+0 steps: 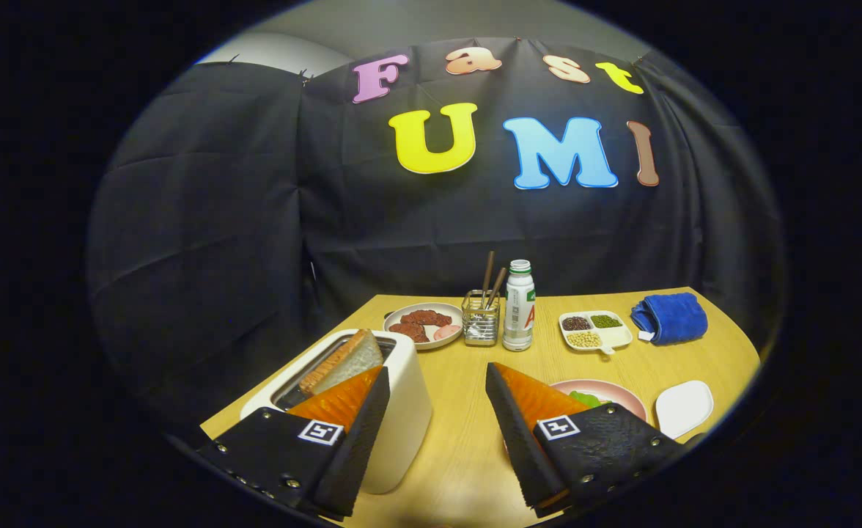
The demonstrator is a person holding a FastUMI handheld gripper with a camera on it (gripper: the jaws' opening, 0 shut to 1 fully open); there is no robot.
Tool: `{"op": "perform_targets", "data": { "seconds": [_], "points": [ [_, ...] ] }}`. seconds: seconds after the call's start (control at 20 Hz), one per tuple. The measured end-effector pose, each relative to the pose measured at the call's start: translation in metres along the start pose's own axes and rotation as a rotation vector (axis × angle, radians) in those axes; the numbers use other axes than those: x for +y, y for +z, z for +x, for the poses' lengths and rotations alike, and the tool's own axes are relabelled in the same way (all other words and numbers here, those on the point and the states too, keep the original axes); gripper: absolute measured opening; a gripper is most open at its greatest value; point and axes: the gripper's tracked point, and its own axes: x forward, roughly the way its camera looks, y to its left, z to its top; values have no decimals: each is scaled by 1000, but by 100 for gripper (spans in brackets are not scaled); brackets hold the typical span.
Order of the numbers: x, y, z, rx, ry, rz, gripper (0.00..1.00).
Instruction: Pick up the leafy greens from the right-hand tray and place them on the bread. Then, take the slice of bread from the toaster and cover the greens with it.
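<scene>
1. The hand-held gripper (pixel 431 411) hovers above a pale wooden table (pixel 460 447), its two fingers spread wide apart with nothing between them.

2. Leafy greens (pixel 586 398), a small bright-green scrap, lie on a round pink plate (pixel 618 392) on the right, just beyond the right finger, which hides much of the plate. Whether bread lies under them cannot be told.

3. A slice of brown-crusted bread (pixel 347 361) stands tilted in the slot of a white, rounded toaster (pixel 405 411) on the near left, just beyond the left finger, its top edge well clear of the slot.

4. The greens look light, limp and easily crushed; a gentle pinch at the bunched middle would likely suit them.

5. The bread appears light, soft and crumbly; its raised upper edge, taken across the flat faces, looks the natural hold.

6. Farther off stand a plate of brown meat slices (pixel 422 324), a wire holder with sticks (pixel 481 319), a white bottle (pixel 519 306), a divided dish of beans (pixel 595 330) and a folded blue cloth (pixel 671 317).
</scene>
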Motion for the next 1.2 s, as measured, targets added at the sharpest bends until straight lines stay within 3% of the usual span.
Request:
{"op": "perform_targets", "data": {
  "seconds": [0.45, 0.85, 1.05, 1.2],
  "points": [
    [73, -5, 15, 17, 73, -37, 81],
    [78, -32, 32, 74, 18, -93, 80],
    [77, -33, 36, 75, -18, -121, 65],
    [73, -34, 40, 79, -37, -129, 36]
  ]
}}
